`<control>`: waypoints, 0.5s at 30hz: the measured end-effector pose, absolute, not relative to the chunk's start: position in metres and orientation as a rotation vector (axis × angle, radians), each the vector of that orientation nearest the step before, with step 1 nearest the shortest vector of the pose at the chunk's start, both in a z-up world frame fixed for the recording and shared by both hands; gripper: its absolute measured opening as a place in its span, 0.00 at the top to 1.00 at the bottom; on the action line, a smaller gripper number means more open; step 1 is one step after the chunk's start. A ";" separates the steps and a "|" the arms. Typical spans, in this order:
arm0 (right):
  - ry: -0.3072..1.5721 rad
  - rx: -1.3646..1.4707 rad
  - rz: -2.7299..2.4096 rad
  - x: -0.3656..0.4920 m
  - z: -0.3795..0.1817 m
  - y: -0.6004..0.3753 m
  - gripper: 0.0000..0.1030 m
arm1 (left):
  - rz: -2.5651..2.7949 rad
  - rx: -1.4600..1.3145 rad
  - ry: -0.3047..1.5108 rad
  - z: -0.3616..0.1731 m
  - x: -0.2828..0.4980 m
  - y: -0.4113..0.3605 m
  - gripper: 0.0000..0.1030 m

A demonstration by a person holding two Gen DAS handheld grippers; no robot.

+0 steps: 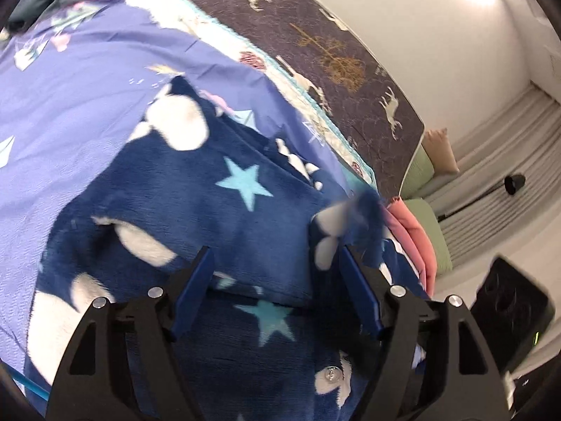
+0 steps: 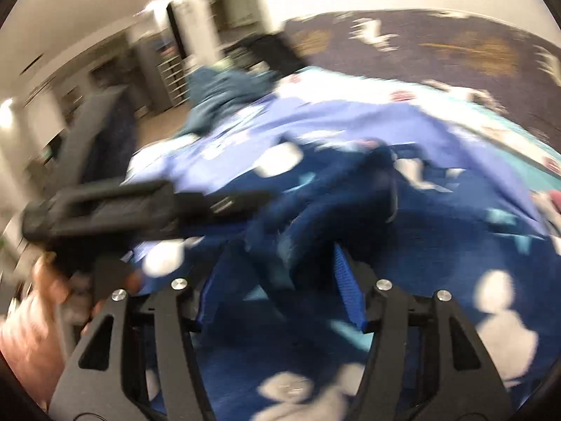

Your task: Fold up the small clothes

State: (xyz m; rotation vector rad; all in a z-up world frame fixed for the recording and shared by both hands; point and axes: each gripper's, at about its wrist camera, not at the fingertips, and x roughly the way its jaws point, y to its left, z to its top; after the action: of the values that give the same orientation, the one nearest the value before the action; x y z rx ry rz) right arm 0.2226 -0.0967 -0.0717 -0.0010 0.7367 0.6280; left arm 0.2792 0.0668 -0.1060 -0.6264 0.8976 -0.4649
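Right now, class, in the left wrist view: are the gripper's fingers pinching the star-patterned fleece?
No, the left gripper stands open above the navy star-patterned fleece.

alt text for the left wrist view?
The left hand-held gripper, jaws open, hangs over a navy fleece garment with white patches and light blue stars, a fold of it beside the right finger. The garment lies on a lavender printed sheet; folded pink clothes lie at the right.

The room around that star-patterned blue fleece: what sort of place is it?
Probably a home living area: a table under a dark deer-print cloth, a green cushioned seat beside it, and pale pleated curtains. Shelving shows blurrily in the right wrist view.
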 end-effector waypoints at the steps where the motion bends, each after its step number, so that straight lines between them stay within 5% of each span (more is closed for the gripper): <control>1: 0.729 -0.025 0.641 0.217 -0.072 -0.094 0.42 | -0.474 -0.651 0.917 -0.110 0.282 0.070 0.28; 11: 0.696 -0.046 0.420 0.164 -0.053 -0.187 0.34 | -0.438 -0.504 0.954 -0.112 0.294 0.040 0.28; 12: 0.687 -0.027 0.384 0.158 -0.050 -0.202 0.32 | -0.435 -0.469 0.956 -0.112 0.293 0.034 0.34; 15: 0.677 -0.003 0.247 0.149 -0.047 -0.242 0.29 | -0.438 -0.349 0.969 -0.112 0.291 0.018 0.80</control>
State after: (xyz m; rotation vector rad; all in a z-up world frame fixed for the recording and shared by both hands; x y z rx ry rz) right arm 0.1493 -0.2417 -0.0468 -0.0031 0.6772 0.2467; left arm 0.2914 0.0182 -0.1115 -0.3486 0.9686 -0.4376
